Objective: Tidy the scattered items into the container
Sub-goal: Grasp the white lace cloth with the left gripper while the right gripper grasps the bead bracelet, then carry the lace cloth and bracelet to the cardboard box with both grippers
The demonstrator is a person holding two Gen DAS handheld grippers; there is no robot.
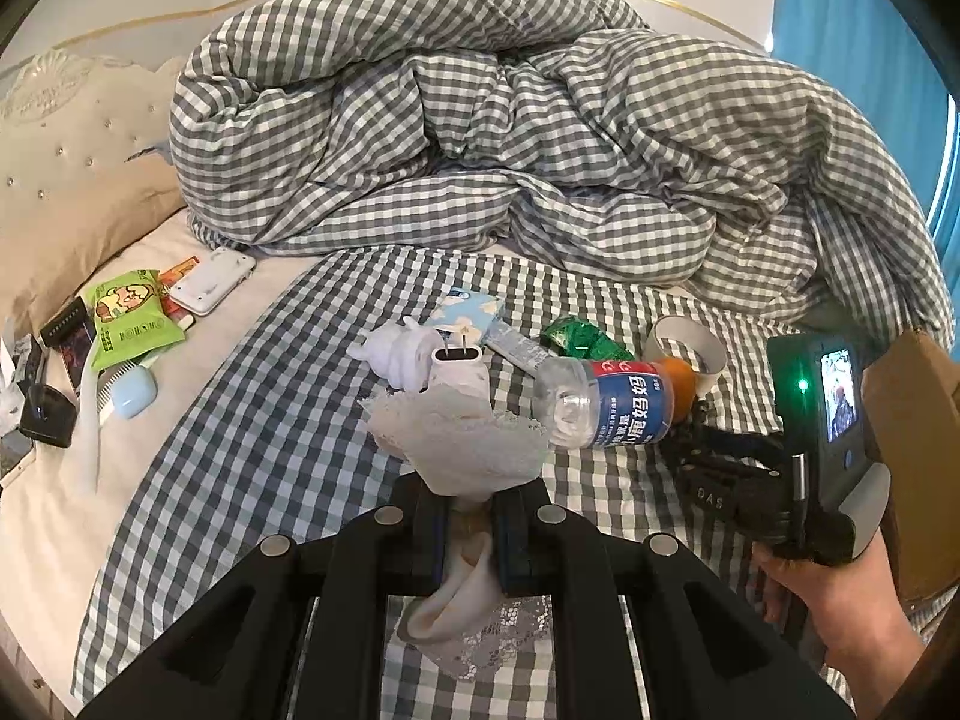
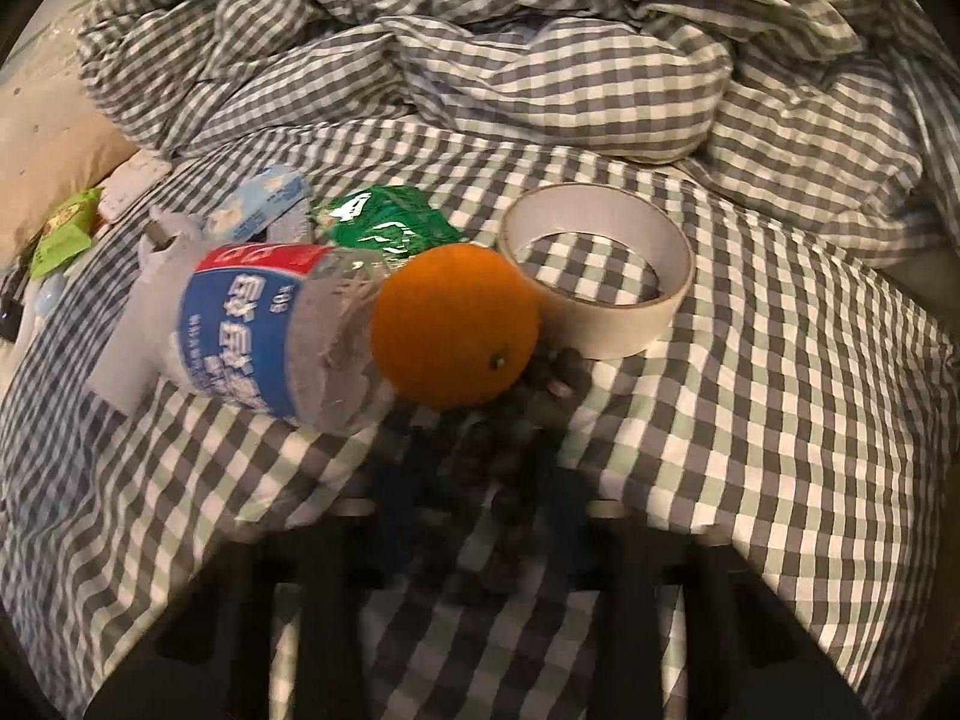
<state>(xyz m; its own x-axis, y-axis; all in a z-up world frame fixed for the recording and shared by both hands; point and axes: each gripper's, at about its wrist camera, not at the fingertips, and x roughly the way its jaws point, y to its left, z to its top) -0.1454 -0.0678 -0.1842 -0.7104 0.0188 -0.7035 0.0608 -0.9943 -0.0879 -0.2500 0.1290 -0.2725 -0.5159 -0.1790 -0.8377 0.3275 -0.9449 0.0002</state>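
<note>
Pinched tight in our left gripper (image 1: pixel 468 531) fingers is a white lacy cloth (image 1: pixel 459 438), hanging just above the checked bedsheet (image 1: pixel 252 420). Our right gripper (image 2: pixel 480 516) is blurry, apparently closing around a string of dark beads (image 2: pixel 534 384) beside the orange (image 2: pixel 454 324) and clear plastic bottle (image 2: pixel 258 330). Best to lift slowly so nothing drags. A brown cardboard box (image 1: pixel 918 450), probably the container, sits far right.

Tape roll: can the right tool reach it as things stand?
Probably yes: the tape roll lies uncovered just beyond the right tool; only the orange crowds its left edge.
</note>
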